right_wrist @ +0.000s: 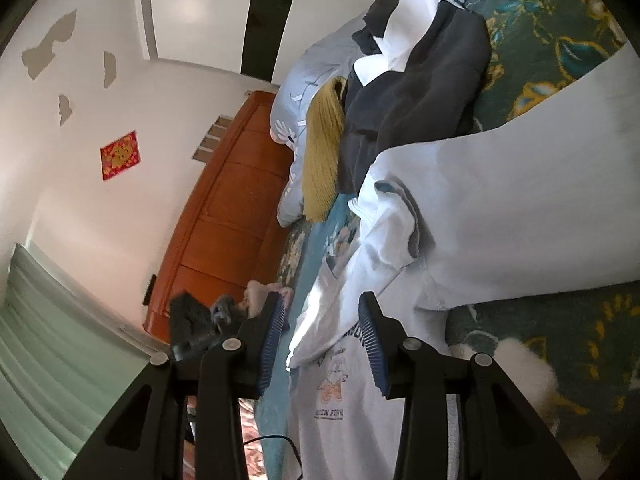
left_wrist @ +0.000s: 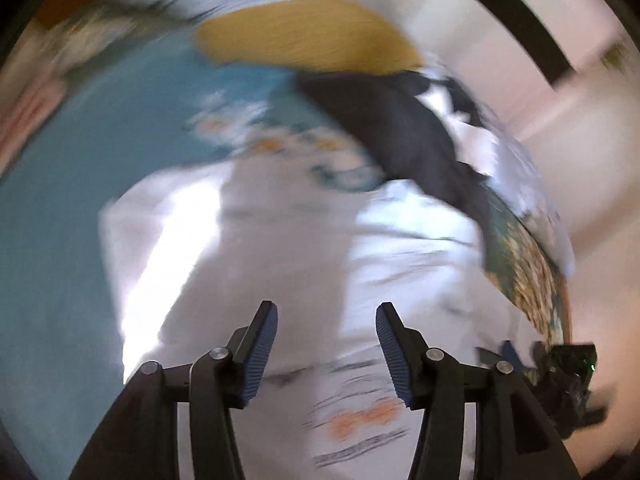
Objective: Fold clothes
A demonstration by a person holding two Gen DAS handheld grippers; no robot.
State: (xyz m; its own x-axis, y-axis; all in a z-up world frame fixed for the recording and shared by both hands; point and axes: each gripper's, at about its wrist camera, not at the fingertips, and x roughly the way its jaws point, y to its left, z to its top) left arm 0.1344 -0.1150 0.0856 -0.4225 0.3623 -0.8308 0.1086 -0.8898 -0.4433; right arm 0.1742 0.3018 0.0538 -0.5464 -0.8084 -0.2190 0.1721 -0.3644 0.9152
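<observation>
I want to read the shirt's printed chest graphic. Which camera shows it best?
The right wrist view: the printed graphic on the white sweatshirt is sharp, its lettering partly legible. The left wrist view shows it only as motion-blurred orange and dark streaks.

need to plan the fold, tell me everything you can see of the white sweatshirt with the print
The white sweatshirt looks like soft, thick cotton, with an orange cartoon print and dark lettering on the chest. It lies spread but rumpled on the teal floral bedspread, one sleeve reaching away across the bed. Both hand-held grippers, left and right, hang open above it, gripping nothing.

Soft matt cloth sweatshirt (right_wrist: 352, 396); glossy wooden headboard (right_wrist: 224, 208).
</observation>
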